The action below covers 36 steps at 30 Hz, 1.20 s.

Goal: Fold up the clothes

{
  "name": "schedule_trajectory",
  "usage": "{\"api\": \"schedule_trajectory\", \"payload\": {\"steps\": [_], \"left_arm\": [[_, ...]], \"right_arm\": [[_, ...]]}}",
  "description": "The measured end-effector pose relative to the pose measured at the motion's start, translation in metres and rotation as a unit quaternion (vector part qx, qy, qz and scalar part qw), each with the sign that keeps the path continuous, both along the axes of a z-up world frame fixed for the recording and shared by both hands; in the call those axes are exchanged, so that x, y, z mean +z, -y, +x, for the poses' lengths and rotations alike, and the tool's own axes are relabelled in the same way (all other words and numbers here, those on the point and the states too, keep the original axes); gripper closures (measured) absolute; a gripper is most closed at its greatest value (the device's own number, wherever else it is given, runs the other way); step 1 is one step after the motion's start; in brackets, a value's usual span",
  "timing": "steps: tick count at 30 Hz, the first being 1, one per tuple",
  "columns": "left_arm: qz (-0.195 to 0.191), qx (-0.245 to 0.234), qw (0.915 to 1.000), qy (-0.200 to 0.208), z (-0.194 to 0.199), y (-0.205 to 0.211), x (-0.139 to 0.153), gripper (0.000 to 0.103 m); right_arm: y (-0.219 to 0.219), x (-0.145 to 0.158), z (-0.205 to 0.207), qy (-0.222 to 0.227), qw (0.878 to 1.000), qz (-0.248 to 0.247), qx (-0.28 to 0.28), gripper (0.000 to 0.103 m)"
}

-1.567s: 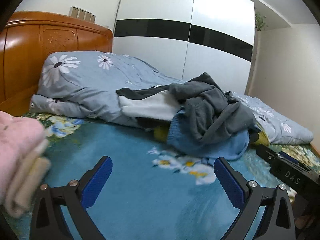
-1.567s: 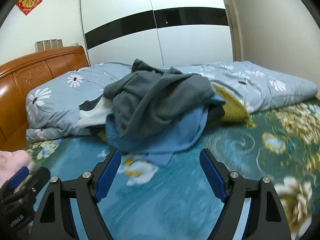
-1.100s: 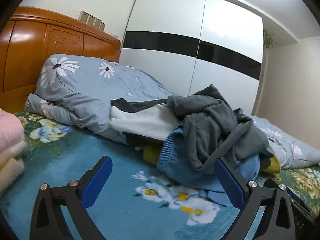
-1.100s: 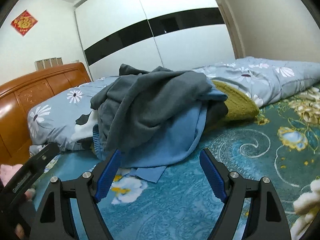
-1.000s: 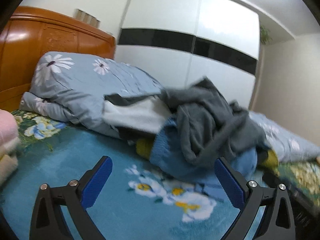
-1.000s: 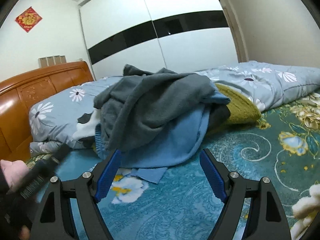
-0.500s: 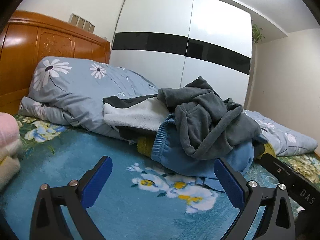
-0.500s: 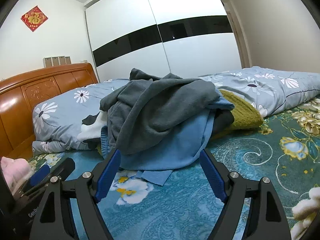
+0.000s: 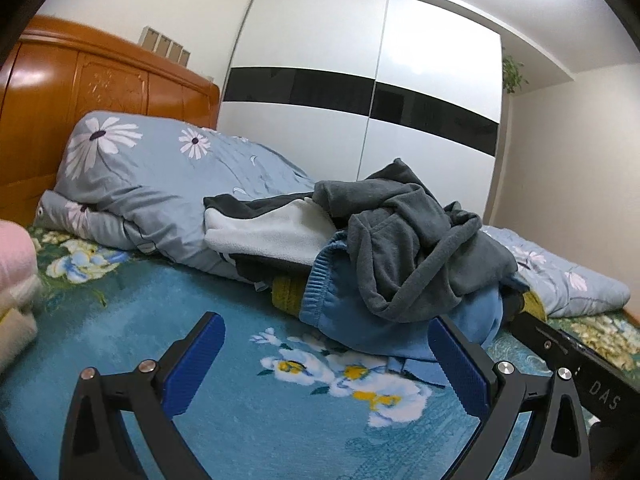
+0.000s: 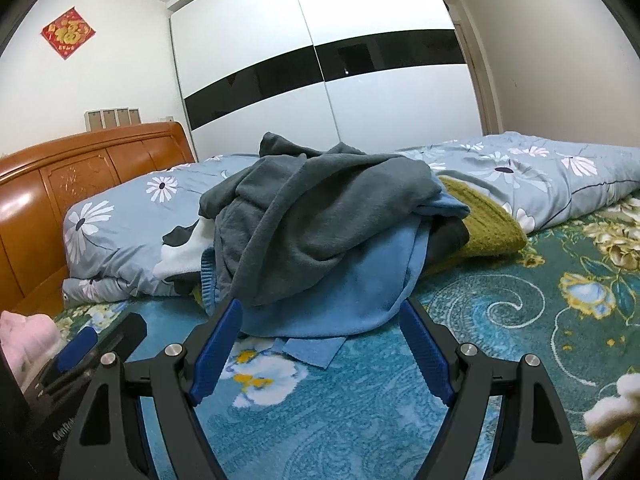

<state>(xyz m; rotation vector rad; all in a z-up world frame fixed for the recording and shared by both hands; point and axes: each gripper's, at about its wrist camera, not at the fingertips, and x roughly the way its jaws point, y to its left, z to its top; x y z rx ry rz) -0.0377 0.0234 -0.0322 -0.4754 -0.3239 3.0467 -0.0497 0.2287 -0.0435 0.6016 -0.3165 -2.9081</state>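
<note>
A heap of unfolded clothes lies on the blue flowered bedspread. On top is a dark grey fleece garment, under it a light blue sweater, with a white-and-black piece to the left and an olive knit to the right. My left gripper stands open just short of the heap, nothing between its blue pads. My right gripper is open too, its tips at the blue sweater's lower edge.
A folded pink and cream stack sits at the left. A rolled grey daisy-print duvet lies behind the heap, before the wooden headboard and white wardrobe. Something white and fluffy lies at right.
Both grippers have come closer to the clothes heap, which now looms larger in both views. Both stay open and the heap has not been touched.
</note>
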Motion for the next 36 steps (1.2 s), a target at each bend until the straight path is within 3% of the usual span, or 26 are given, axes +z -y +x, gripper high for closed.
{"api": "schedule_trajectory", "payload": {"steps": [15,21,24,29,31,36], "left_arm": [[-0.011,0.007,0.9999,0.001,0.002,0.006,0.002,0.000],[0.009,0.011,0.9999,0.004,0.002,0.023,0.000,0.000],[0.022,0.020,0.9995,0.004,0.002,0.035,-0.002,0.000],[0.058,0.031,0.9978,0.001,0.003,0.057,-0.003,0.000],[0.073,0.035,0.9967,0.000,0.004,0.066,-0.003,0.000],[0.098,0.045,0.9942,-0.005,0.007,0.083,-0.004,0.000]], "right_arm": [[0.008,-0.005,-0.004,0.022,1.000,0.011,0.008,0.021],[0.007,-0.006,-0.007,0.031,0.999,0.006,0.008,0.021],[0.002,0.003,-0.015,0.029,0.999,-0.031,0.012,0.021],[0.007,0.034,-0.067,0.024,0.998,-0.058,0.028,0.021],[0.007,0.043,-0.093,0.043,0.996,-0.070,0.024,0.026],[-0.004,0.052,-0.151,0.104,0.988,-0.118,-0.003,0.055]]}}
